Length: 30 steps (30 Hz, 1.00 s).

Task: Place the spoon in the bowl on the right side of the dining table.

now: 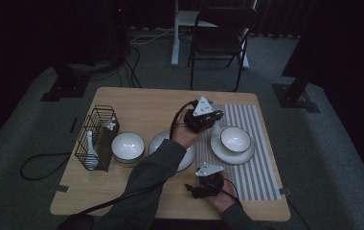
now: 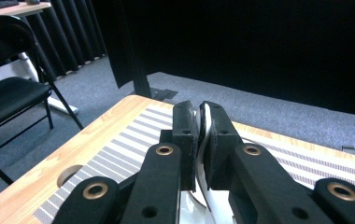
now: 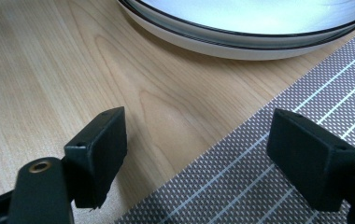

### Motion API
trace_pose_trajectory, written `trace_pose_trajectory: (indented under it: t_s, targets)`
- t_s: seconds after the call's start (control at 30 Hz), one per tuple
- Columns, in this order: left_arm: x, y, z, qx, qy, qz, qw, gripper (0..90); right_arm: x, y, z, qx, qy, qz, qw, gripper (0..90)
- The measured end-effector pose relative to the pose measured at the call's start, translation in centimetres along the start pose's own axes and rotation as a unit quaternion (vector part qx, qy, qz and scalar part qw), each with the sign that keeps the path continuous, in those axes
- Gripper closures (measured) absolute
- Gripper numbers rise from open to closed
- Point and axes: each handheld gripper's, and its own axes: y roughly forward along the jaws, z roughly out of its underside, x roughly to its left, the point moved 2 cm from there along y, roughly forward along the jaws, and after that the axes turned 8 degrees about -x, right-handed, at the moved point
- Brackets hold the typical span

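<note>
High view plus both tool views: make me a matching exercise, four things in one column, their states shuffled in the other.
1 wire basket
2 left tool
3 right tool
4 striped mat

A open, nothing between its jaws
B holds a white spoon
C lies under a plate with a bowl
D shut on a thin white piece

Pairs: 1-B, 2-D, 3-A, 4-C
</note>
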Motion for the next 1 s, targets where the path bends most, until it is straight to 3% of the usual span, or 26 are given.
trace_pose_trajectory:
  t_s: [1.0]
  targets:
    - [-1.2,3.8,0.4,0.006,-0.013,0.027,0.9995,85.3,0.0,0.0,0.0,0.000,0.000,-0.003,1.0000,19.9]
